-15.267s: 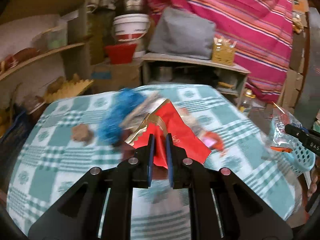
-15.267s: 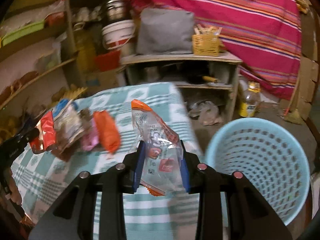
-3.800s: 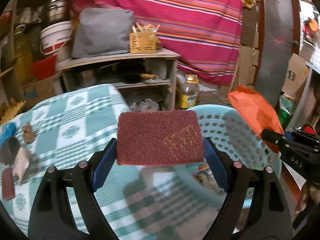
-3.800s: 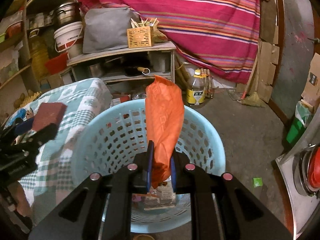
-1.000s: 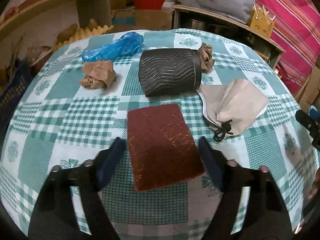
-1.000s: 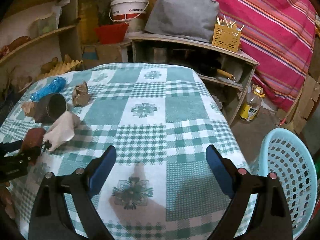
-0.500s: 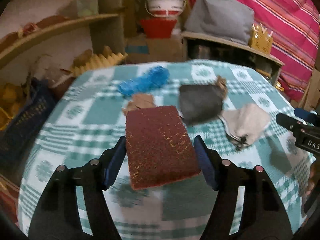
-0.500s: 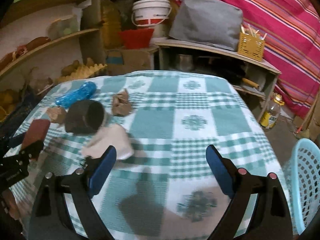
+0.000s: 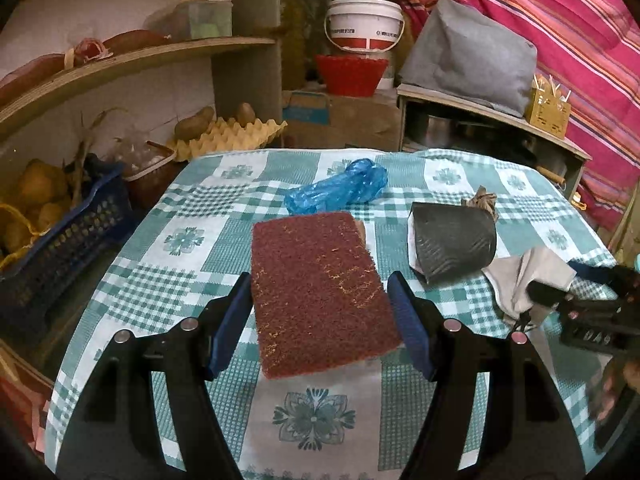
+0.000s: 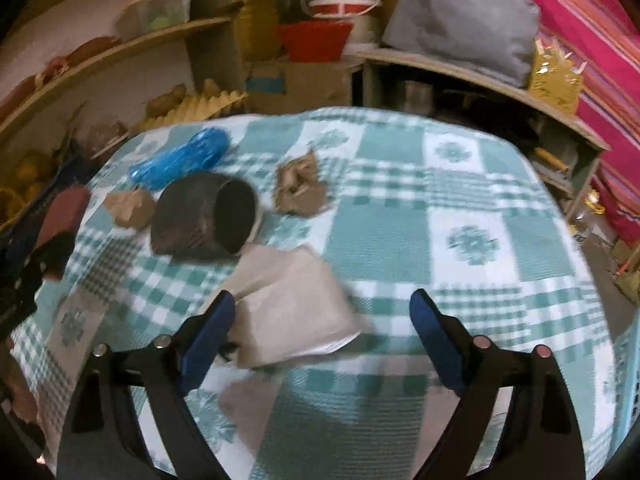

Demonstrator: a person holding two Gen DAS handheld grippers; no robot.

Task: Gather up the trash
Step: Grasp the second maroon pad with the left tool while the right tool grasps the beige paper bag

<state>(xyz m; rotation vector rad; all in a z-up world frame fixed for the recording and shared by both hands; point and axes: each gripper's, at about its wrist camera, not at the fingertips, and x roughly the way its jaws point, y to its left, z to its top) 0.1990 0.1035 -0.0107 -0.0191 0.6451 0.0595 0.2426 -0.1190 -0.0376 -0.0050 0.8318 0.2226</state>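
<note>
- Trash on my table (image 9: 188, 216), left wrist view: blue plastic bag (image 9: 336, 192) at the far side, black ribbed cup (image 9: 452, 240) lying on its side to the right, crumpled brown paper (image 9: 482, 202) just behind the cup, grey paper bag (image 9: 528, 276) at the right edge.
- My left gripper (image 9: 320, 296) grips the dark red scouring pad (image 9: 320, 284); both blue pads press its long edges, and the pad sits lifted off the checked cloth.
- My right gripper (image 9: 588, 304) enters from the right, over the grey paper bag. Lettering on its body reads "DAS", blurred.
- White bucket (image 9: 364, 28) on the back shelf has a red band and a printed line, too small to read. Egg tray (image 9: 228, 136) with potatoes behind the table.
- Right wrist view, motion-blurred: my right gripper (image 10: 322, 332) has just been closing, jaws still apart. Grey paper bag (image 10: 292, 304) lies between them, up against the left pad; right pad is clear of it, so no grip.
- Black ribbed cup (image 10: 204, 216) just beyond the bag, open mouth facing it. Two crumpled brown papers: one (image 10: 300, 188) right of the cup, one (image 10: 130, 208) left of it. Blue plastic bag (image 10: 180, 158) behind.
- Left gripper with the scouring pad (image 10: 66, 210) shows at the left edge.
- Pale blue basket (image 10: 628, 372) just visible at the right edge, off the table.
</note>
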